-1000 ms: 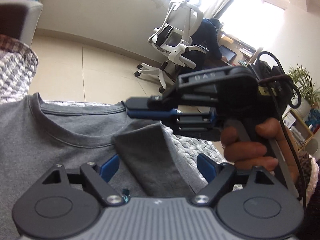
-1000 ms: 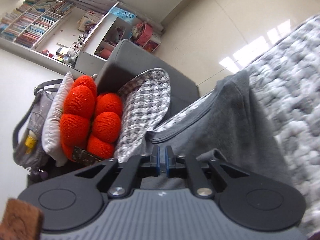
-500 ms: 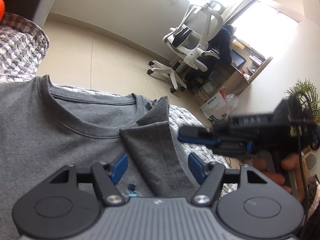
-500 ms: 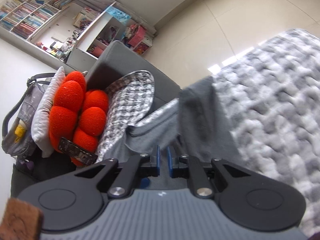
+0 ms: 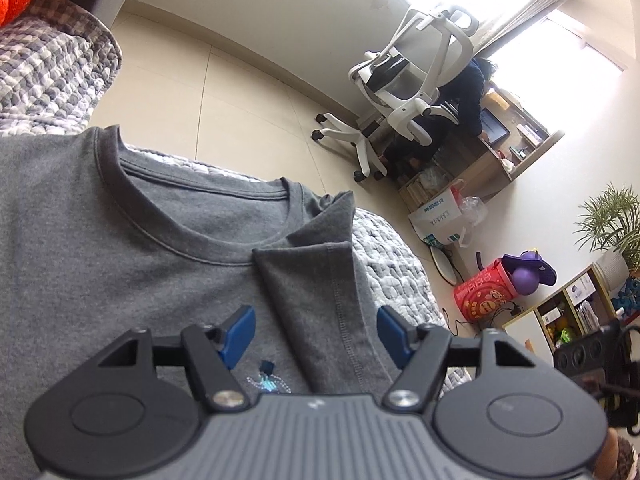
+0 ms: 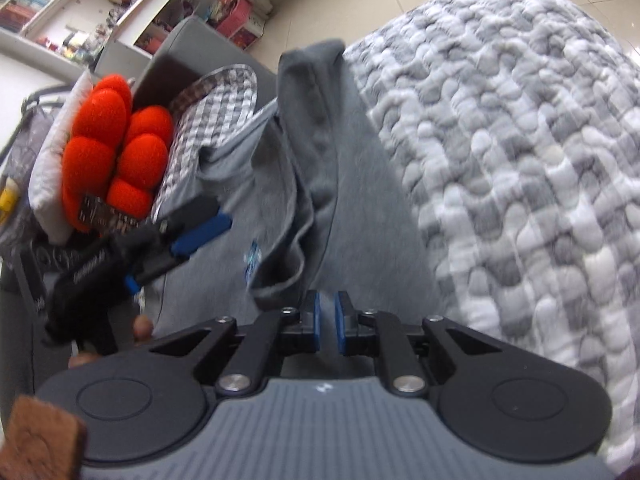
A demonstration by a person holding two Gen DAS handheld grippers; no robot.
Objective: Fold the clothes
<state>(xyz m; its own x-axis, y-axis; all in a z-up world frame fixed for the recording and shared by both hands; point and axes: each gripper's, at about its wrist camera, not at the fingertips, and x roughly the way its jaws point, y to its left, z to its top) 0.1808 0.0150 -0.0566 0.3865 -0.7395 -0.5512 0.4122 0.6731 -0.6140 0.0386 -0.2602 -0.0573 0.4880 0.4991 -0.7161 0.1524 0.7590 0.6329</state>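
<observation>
Cream floor tiles (image 5: 248, 92) and a pale wall frame the scene, with a white office chair (image 5: 412, 60) by a bright window. Nearer, a grey-and-white quilted bed cover (image 6: 520, 152) carries the dark grey crew-neck T-shirt (image 5: 120, 240), which lies flat, collar away from the person, its right sleeve (image 5: 320, 292) folded inward over the chest.

The left gripper (image 5: 312, 332) hovers over that sleeve with its blue fingers (image 5: 240, 332) spread apart, holding nothing. The right gripper (image 6: 326, 322) has its fingers nearly together with a narrow gap; no cloth seems to be caught between them.

The step looks like settling the side fold. Done well, the folded edge should run straight from shoulder to hem, and the loose ripples near the sleeve be smoothed before the next fold.

Only the right wrist view shows those ripples, plus an orange knotted cushion (image 6: 108, 148). Only the left wrist view shows the collar (image 5: 188, 216) clearly.
</observation>
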